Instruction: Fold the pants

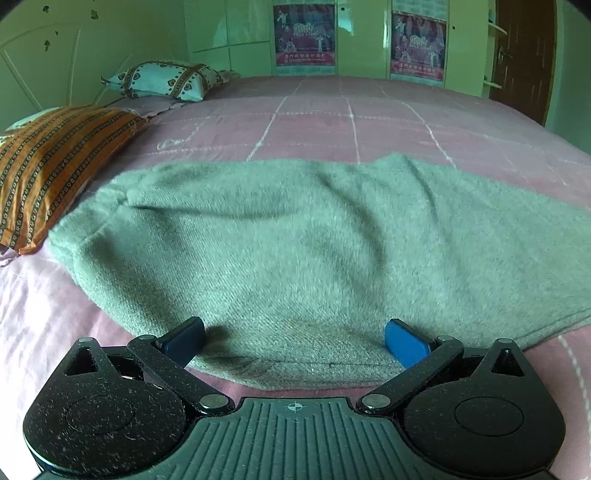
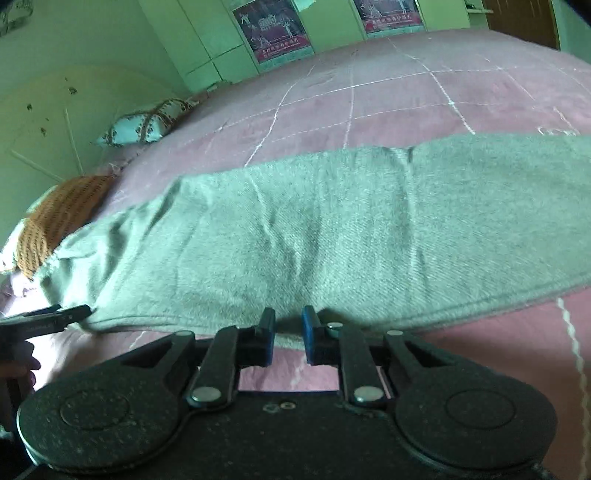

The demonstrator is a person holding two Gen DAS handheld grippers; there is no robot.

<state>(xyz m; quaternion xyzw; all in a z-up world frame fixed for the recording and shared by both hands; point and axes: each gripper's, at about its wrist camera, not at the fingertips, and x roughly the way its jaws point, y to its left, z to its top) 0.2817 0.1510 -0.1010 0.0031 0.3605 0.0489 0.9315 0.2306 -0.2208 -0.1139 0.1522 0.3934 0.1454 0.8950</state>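
left gripper: speckled black plastic, round housings at 7 and 5 o'clock, silver rivets, blue fingertip pads, ribbed centre plate. right gripper matches.

I am in a home bedroom — a wide bed under a pink quilted cover fills my view. An orange striped pillow and a pale patterned pillow lie by the curved headboard. Beyond stand pale wardrobe doors with two posters — and a dark wooden door.
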